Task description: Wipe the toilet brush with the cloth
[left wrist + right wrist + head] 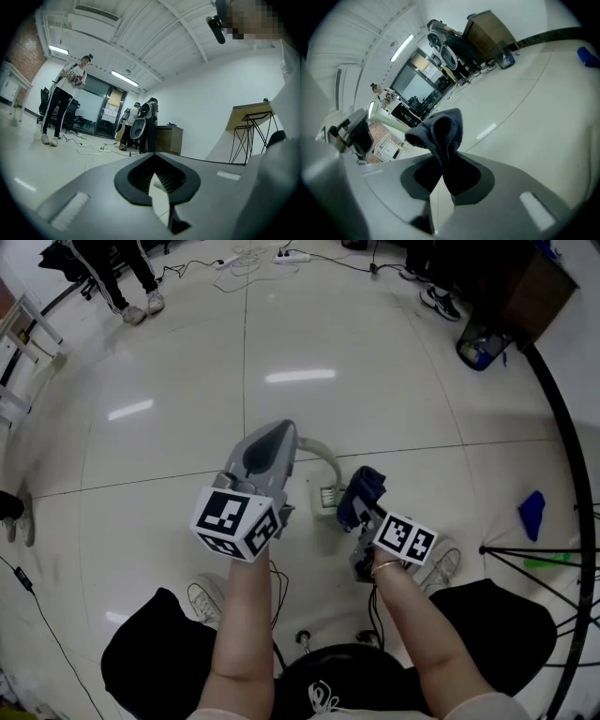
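**Cloth at the brush, the wipe itself left to do**

The left gripper (278,432) has its jaws drawn close on the end of the brush (324,458). Its own view shows only a slim pale sliver between them. In the head view the pale handle leaves that gripper's tip, arcs off to its right and drops to the head (328,495).

The right gripper (366,521) is clamped on the cloth (364,489) — a dark blue bunch standing up out of its jaws, folded over at the top. The cloth sits just ahead of this gripper's tip and just beside the brush's head. Whether the two touch I cannot tell.

As I read it, both pick-ups are done and the two things are brought together, so the wiping is what remains. No part of the brush can be called wiped from these views.

The brush is pale greenish-white, with a smooth curved handle and a small head whose face looks gridded — too small to say clean, soiled or wet. In the right gripper view the handle shows as a pale green bar off to that gripper's left, beside the other gripper
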`<state>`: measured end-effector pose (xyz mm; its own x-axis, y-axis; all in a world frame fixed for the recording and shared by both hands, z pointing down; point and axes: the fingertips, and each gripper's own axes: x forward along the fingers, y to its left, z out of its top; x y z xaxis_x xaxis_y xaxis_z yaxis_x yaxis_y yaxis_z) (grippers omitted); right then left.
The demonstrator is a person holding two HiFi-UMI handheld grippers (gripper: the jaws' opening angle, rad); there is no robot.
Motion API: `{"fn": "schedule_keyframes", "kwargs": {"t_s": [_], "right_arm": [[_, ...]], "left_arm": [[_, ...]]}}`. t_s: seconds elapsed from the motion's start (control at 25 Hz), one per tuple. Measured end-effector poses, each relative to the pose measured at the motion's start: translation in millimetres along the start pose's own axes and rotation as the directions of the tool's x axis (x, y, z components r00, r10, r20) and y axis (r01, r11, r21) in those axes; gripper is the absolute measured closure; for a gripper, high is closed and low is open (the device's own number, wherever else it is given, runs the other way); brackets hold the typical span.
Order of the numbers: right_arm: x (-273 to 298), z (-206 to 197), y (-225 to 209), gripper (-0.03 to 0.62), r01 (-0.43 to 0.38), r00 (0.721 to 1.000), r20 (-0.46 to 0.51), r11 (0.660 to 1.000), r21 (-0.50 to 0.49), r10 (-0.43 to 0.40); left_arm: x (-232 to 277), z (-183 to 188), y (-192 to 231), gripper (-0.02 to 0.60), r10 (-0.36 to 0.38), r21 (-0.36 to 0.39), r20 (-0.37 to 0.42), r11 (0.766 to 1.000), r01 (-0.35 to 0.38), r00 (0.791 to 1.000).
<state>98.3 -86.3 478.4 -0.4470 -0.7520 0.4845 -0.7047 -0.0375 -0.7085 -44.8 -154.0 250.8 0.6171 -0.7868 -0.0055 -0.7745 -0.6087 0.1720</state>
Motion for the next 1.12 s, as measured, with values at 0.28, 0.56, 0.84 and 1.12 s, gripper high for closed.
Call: {"fn": "schedule_keyframes", "kwargs": {"t_s": [0.28,0.56,0.84,1.12], "right_arm": [[-56.7,116.3,78.2,0.526,-0.031,0.969,0.223,0.943,-0.332,0.11],[-115.0,162.4,159.5,0.525,-0.017,0.904,0.337,0.809,-0.587,0.264],[-125.3,138.9,154.6,0.525,0.085,0.906,0.351,0.709,-0.7,0.238],[-123.5,124.6,138.1,0.525,0.122,0.916,0.348,0.686,-0.717,0.201]], "left_arm": [[-22.2,57.7,6.9,0.575,0.1,-0.015,0.116,0.995,-0.099,0.988],[-50.7,83.8,-11.1,0.575,0.179,0.017,0.176,0.983,-0.185,0.968],[-97.0,25.1,-13.0,0.575,0.303,0.023,0.101,0.952,-0.307,0.948],[-111.5,-8.7,-7.3,0.575,0.318,0.005,0.036,0.948,-0.318,0.947]]}}
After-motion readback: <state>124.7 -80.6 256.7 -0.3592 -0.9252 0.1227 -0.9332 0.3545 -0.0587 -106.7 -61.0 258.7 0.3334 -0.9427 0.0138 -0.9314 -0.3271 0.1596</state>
